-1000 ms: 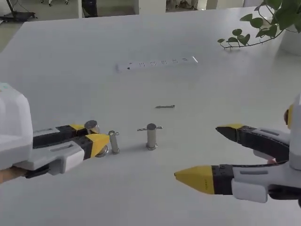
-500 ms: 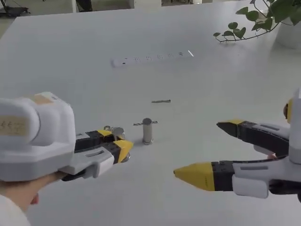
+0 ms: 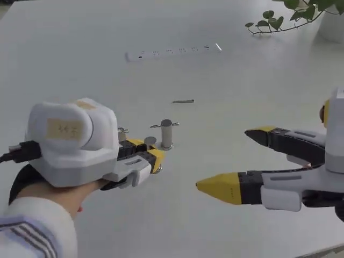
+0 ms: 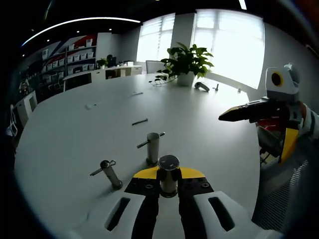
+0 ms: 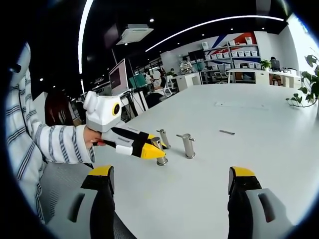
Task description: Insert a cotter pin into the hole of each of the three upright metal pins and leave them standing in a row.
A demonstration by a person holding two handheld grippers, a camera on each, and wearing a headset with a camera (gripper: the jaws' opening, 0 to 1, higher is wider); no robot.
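While left gripper [image 3: 153,156] clamps the stiff metal pin [image 4: 168,179], right gripper [image 3: 226,159] fingers gape; loose cotter pin [image 3: 183,101] looks light, slippery: pinch midlength.

1. Your right gripper [image 3: 222,159], jaws spread wide, faces bare counter [image 3: 231,102]; nothing stands between it and the pins.
2. The middle pin [image 3: 166,133] stands just beyond the held pin [image 4: 168,172] clamped in your left gripper [image 3: 146,150]; the gap between them is narrow.
3. The inserted cotter pin [image 4: 144,143] juts sideways from the middle pin and takes up room on both sides.
4. The third pin [image 4: 108,173] stands close to the left of your left gripper.
5. The loose cotter pin [image 3: 183,101] lies flat, with open counter all round.
6. The power strip [image 3: 174,52] and plant [image 3: 277,21] sit well apart, farther back.
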